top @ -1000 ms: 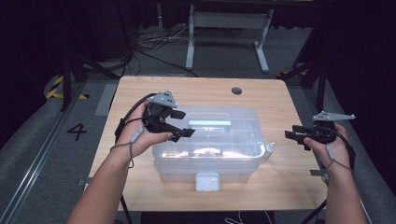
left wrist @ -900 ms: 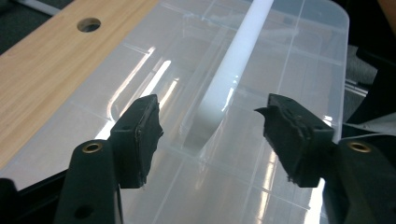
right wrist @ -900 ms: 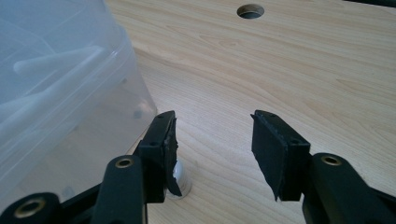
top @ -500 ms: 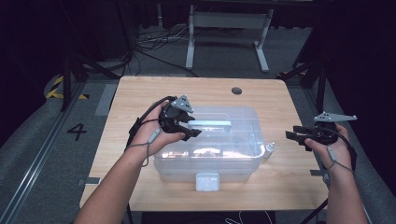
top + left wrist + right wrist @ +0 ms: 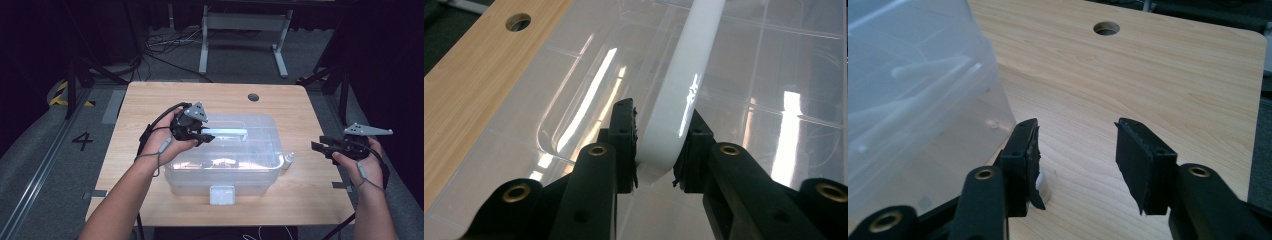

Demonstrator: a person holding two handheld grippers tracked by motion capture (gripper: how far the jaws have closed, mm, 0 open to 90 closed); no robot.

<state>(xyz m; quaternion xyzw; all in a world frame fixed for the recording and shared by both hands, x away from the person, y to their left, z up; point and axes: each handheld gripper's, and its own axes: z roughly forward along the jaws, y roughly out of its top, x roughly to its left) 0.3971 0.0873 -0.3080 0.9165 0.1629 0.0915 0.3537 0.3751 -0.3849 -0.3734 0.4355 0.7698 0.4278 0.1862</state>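
You are standing at a wooden table (image 5: 150, 100) with a clear plastic bin (image 5: 222, 162) resting on it, and everything below is placed relative to that bin.

Your left gripper (image 5: 202, 136) is sitting on top of the bin's lid, at the lid's left end. Its jaws have just been closing, and they are now pinching the white handle (image 5: 227, 132), a pale bar lying along the middle of the lid. In the left gripper view (image 5: 655, 145), the handle (image 5: 679, 95) is running away from you between the two black pads, and both pads are pressing against its near, curved end. The clear lid (image 5: 549, 100) is spreading out under it, with the table (image 5: 469, 85) showing beyond the lid's left edge.

Your right gripper (image 5: 320, 147) is hovering off the bin's right side, apart from it, pointing toward the bin wall. Its jaws are standing spread, with nothing between them. In the right gripper view (image 5: 1080, 157), bare table (image 5: 1148, 70) is showing through the gap, and the bin's cloudy wall (image 5: 918, 95) is rising at the left.

A small white bottle (image 5: 288, 161) is standing on the table just beside the bin's right wall, between the bin and your right gripper.

A white latch (image 5: 222, 194) is sitting at the middle of the bin's near side.
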